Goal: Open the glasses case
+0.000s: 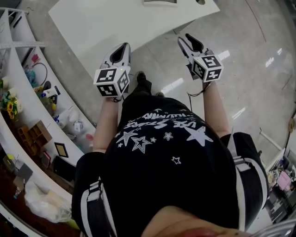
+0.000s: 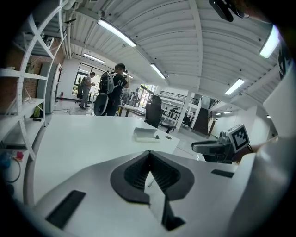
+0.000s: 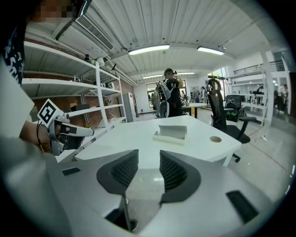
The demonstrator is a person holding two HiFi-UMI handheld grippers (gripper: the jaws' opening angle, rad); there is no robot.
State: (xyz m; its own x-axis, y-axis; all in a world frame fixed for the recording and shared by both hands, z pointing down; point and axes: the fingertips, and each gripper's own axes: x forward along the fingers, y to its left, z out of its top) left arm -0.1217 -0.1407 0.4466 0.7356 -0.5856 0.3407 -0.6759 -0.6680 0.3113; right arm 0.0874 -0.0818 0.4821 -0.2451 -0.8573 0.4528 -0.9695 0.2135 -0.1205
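Note:
The glasses case (image 2: 147, 134) is a pale grey box lying shut on the white table (image 2: 83, 143); it also shows ahead in the right gripper view as the case (image 3: 171, 133), and at the very top edge of the head view as the case (image 1: 159, 2). Both grippers hang in the air short of the table's near edge, well away from the case. My left gripper (image 2: 148, 152) has its fingertips together, holding nothing; from above it is the left gripper (image 1: 125, 45). My right gripper (image 3: 148, 152) stands with a gap between its pads and nothing in it, seen from above as the right gripper (image 1: 186, 38).
White shelving (image 1: 27, 92) with clutter runs along the left. The table (image 1: 115, 23) has a round cable hole (image 3: 215, 139) near its right corner. A black office chair (image 3: 222, 111) stands beyond the table. Persons (image 2: 113, 90) stand far back.

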